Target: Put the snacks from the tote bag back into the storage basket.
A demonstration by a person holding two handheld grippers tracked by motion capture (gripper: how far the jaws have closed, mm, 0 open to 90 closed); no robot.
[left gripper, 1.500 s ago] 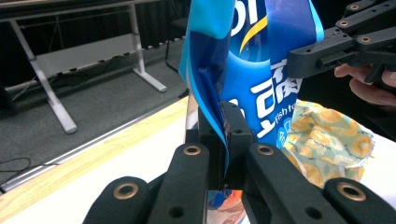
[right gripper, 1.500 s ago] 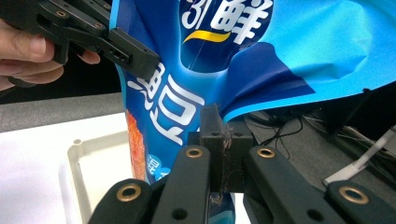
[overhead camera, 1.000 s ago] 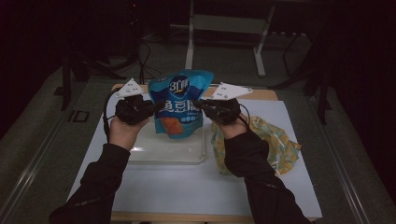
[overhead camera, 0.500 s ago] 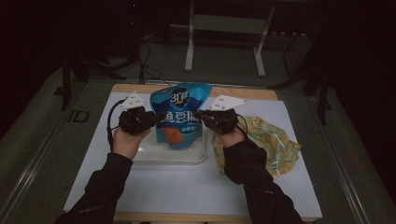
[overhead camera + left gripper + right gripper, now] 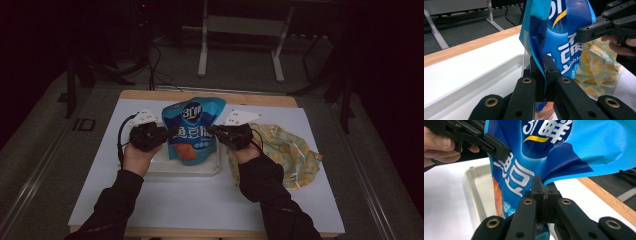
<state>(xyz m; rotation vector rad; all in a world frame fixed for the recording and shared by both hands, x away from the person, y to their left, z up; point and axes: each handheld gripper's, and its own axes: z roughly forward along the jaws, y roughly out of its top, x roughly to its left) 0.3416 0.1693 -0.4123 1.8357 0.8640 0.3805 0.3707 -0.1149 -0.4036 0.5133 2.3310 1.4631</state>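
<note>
High view: a blue snack bag (image 5: 191, 129) is held upright over a clear tray (image 5: 210, 167) on the white tabletop (image 5: 165, 200), pinched between left gripper (image 5: 162, 134) and right gripper (image 5: 216, 132); left gripper view: fingers (image 5: 534, 67) are clamped on the bag's edge; right gripper view: fingers (image 5: 536, 186) are closed on the opposite edge.

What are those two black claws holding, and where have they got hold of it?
A blue snack bag, upright over the white tray: the left gripper pinches its left side edge, the right gripper its right side edge.

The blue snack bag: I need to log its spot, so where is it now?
In the high view the blue snack bag hangs mid-table over the white tray, pinched between the left gripper and right gripper.
</note>
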